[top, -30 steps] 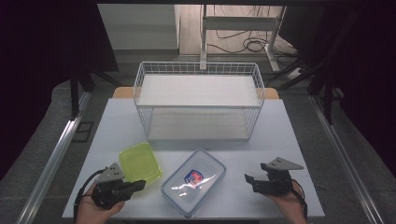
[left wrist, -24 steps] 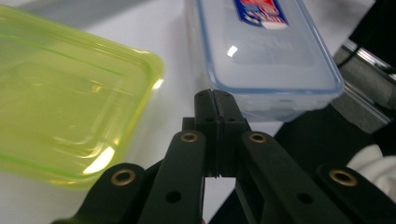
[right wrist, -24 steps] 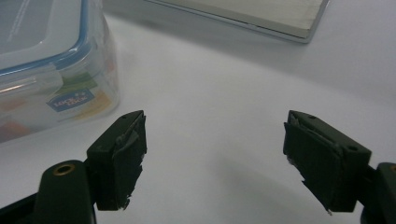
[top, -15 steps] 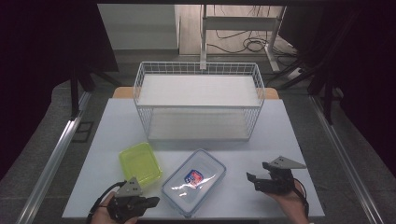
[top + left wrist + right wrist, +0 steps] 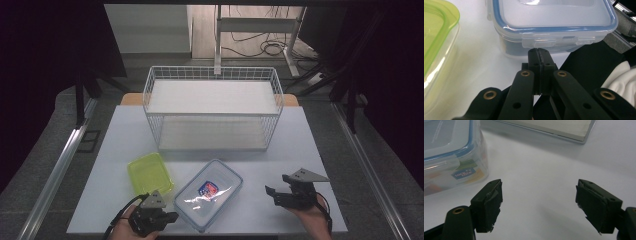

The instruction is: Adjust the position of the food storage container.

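- High view: clear blue-rimmed lidded container (image 5: 208,194) near-centre on table (image 5: 300,135), between left hand-held gripper (image 5: 170,216) and right hand-held gripper (image 5: 270,194).
- Left gripper view: jaws pressed together, empty, aimed at container's latch flap (image 5: 539,42), likely to pry it.
- Right gripper view: jaws spread, empty, waiting right of container (image 5: 451,157).

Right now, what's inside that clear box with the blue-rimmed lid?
The clear box is shut by its lid. Through the lid a red and blue label shows; through the wall, blurred orange and green patches. What those are cannot be told, and glare covers the rest.
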`<action>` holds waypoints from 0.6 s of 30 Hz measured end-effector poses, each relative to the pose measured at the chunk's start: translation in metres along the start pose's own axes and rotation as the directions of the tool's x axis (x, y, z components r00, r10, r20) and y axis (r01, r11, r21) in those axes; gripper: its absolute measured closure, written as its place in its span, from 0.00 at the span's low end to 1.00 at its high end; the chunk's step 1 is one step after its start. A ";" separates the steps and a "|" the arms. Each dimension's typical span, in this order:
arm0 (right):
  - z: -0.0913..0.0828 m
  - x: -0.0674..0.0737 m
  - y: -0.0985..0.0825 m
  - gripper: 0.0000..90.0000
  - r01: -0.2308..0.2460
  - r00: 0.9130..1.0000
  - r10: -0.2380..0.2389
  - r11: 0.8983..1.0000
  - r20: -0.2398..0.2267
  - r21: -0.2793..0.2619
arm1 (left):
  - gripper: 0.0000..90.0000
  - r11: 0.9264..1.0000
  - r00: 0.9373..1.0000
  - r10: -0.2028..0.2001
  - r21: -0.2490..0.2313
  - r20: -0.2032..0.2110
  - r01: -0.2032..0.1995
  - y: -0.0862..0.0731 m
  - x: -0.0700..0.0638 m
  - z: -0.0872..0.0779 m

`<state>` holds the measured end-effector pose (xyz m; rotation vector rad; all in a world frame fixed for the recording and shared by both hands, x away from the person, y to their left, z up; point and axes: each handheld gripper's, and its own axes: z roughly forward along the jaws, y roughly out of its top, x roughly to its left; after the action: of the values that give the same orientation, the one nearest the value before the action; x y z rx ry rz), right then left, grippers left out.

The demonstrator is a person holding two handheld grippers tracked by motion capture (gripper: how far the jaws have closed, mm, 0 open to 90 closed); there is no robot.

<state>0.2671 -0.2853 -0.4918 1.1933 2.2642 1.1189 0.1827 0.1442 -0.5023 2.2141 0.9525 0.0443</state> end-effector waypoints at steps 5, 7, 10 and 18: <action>0.002 0.000 0.000 0.24 0.001 1.000 -0.001 1.000 -0.003 0.002 | 1.00 1.000 1.000 -0.018 -0.009 0.002 0.018 0.005 0.002 0.005; 0.002 0.001 0.001 0.24 0.003 1.000 -0.003 1.000 -0.005 0.003 | 1.00 1.000 1.000 -0.021 -0.013 -0.002 0.021 0.007 0.004 0.007; 0.002 0.002 0.003 0.27 0.008 1.000 -0.008 1.000 -0.011 -0.008 | 1.00 1.000 1.000 -0.024 -0.019 -0.014 0.024 0.012 0.005 0.011; 0.000 0.003 0.013 0.36 0.006 1.000 -0.006 1.000 -0.029 -0.024 | 1.00 0.999 0.999 -0.038 -0.023 -0.031 0.037 0.023 0.009 0.019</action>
<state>0.2722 -0.2781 -0.4815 1.1676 2.2681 1.1650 0.2087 0.1283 -0.5042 2.1805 1.0063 0.0723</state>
